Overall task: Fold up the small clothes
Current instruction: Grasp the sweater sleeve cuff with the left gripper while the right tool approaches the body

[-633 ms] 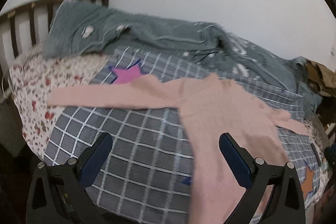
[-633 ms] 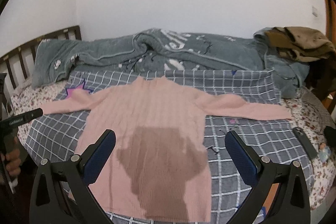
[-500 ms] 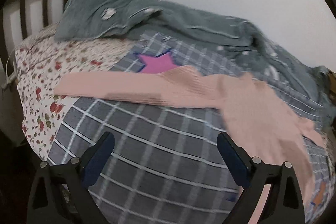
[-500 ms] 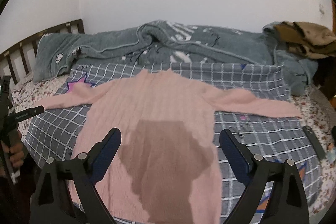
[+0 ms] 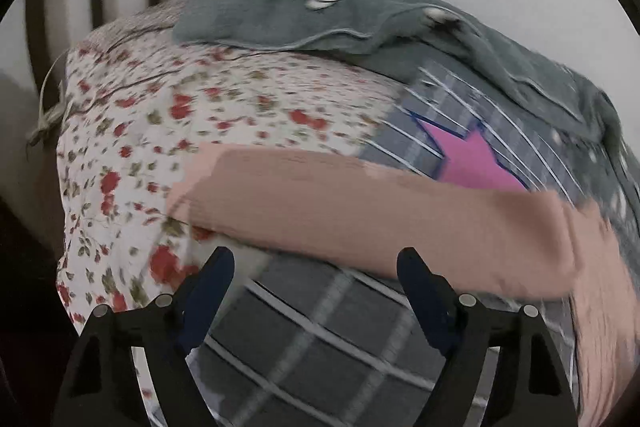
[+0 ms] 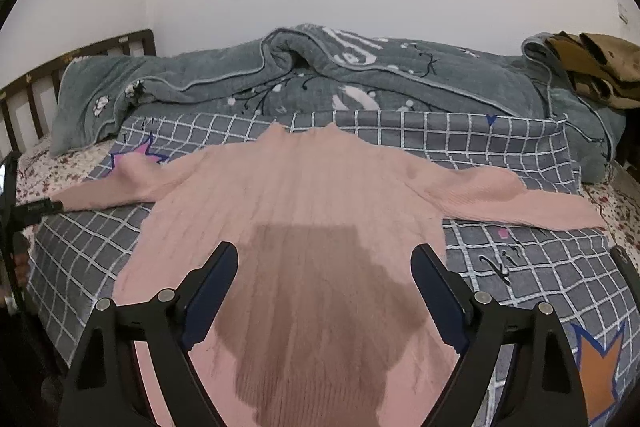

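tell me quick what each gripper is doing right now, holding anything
Left gripper: open, jaws closing, holding nothing, just short of the pink sweater sleeve.
Right gripper: open, jaws closing, holding nothing, above the sweater body.

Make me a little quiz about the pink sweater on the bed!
1. True or false: the sweater lies flat with both sleeves spread out.
2. Which is nearest the sleeve in the left wrist view? A. brown clothes B. pink star C. remote
3. Fill in: the dark patch is on the sweater's ____ part, in front of the right gripper.

Key: 1 true; 2 B; 3 lower. Neither the right gripper nor the left gripper holds anything; both sets of jaws are closing with nothing between them.
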Demonstrator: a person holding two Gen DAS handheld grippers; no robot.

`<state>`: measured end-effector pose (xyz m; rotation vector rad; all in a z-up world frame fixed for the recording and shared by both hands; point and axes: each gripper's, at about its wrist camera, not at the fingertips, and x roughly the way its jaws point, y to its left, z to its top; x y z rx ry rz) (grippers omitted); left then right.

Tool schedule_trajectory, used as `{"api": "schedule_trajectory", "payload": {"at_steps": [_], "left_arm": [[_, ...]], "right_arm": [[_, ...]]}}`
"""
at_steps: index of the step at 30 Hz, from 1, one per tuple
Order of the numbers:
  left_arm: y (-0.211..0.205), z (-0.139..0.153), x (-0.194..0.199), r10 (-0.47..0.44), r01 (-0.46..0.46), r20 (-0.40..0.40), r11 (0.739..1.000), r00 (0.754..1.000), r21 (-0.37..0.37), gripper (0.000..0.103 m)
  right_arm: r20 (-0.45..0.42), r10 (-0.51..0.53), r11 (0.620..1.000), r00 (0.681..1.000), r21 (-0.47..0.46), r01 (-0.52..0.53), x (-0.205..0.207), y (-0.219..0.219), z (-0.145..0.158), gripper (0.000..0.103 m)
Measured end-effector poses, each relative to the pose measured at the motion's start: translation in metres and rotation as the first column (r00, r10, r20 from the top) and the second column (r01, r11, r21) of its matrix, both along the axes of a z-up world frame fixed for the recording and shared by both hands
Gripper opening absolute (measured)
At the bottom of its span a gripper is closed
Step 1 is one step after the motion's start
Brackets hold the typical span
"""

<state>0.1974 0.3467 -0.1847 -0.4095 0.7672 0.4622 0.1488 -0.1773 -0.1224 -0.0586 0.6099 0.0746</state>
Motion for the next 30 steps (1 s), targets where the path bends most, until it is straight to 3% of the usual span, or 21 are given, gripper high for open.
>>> {"api": "schedule_trajectory", "payload": {"at_steps": [3, 6, 8, 9, 10, 12, 17, 23, 26, 30], "left_arm": [[0.018, -0.012, 0.006, 0.019, -0.020, -0.019, 0.999, 1.000, -0.050, 0.082], [0.022, -0.015, 0.007, 0.047, -0.047, -0.004, 0.999, 0.999, -0.019, 0.081], [0.023, -0.016, 0.009, 0.065, -0.065, -0.006, 0.998, 0.998, 0.000, 0.072], [0.024, -0.016, 0.010, 0.077, -0.077, -0.008, 0.997, 0.997, 0.009, 0.059], [0.024, -0.015, 0.011, 0.087, -0.087, -0.012, 0.996, 0.996, 0.020, 0.037], [0.024, -0.011, 0.016, 0.067, -0.066, -0.028, 0.997, 0.997, 0.032, 0.007], [0.002, 0.019, 0.024, 0.057, -0.053, -0.024, 0.991, 0.998, 0.125, 0.007], [-0.071, 0.082, 0.036, -0.086, 0.070, 0.062, 0.972, 0.994, 0.224, 0.007], [-0.122, 0.106, 0.047, -0.185, 0.160, 0.081, 0.956, 0.979, 0.244, 0.007], [-0.189, 0.123, 0.062, -0.306, 0.276, 0.093, 0.930, 0.948, 0.242, 0.007]], "right_arm": [[0.000, 0.007, 1.000, 1.000, -0.001, -0.007, 0.005, 0.002, -0.006, 0.085], [0.002, 0.007, 1.000, 1.000, 0.010, -0.007, 0.011, 0.001, -0.011, 0.085], [-0.001, 0.011, 1.000, 1.000, 0.018, -0.011, 0.013, -0.001, -0.014, 0.085], [-0.001, 0.015, 1.000, 1.000, 0.022, -0.015, 0.015, -0.002, -0.015, 0.085], [0.000, 0.020, 0.999, 1.000, 0.027, -0.020, 0.017, -0.003, -0.015, 0.085], [0.002, 0.028, 0.999, 1.000, 0.031, -0.029, 0.023, -0.006, -0.015, 0.085], [0.035, 0.056, 0.997, 0.998, 0.048, -0.057, 0.036, -0.017, -0.005, 0.085], [0.056, 0.064, 0.995, 0.996, 0.079, -0.069, 0.037, -0.042, 0.006, 0.085], [0.049, 0.048, 0.995, 0.998, 0.080, -0.052, 0.037, -0.060, 0.009, 0.085], [0.090, 0.022, 0.989, 0.996, 0.147, -0.035, 0.025, -0.099, 0.014, 0.085]]}}
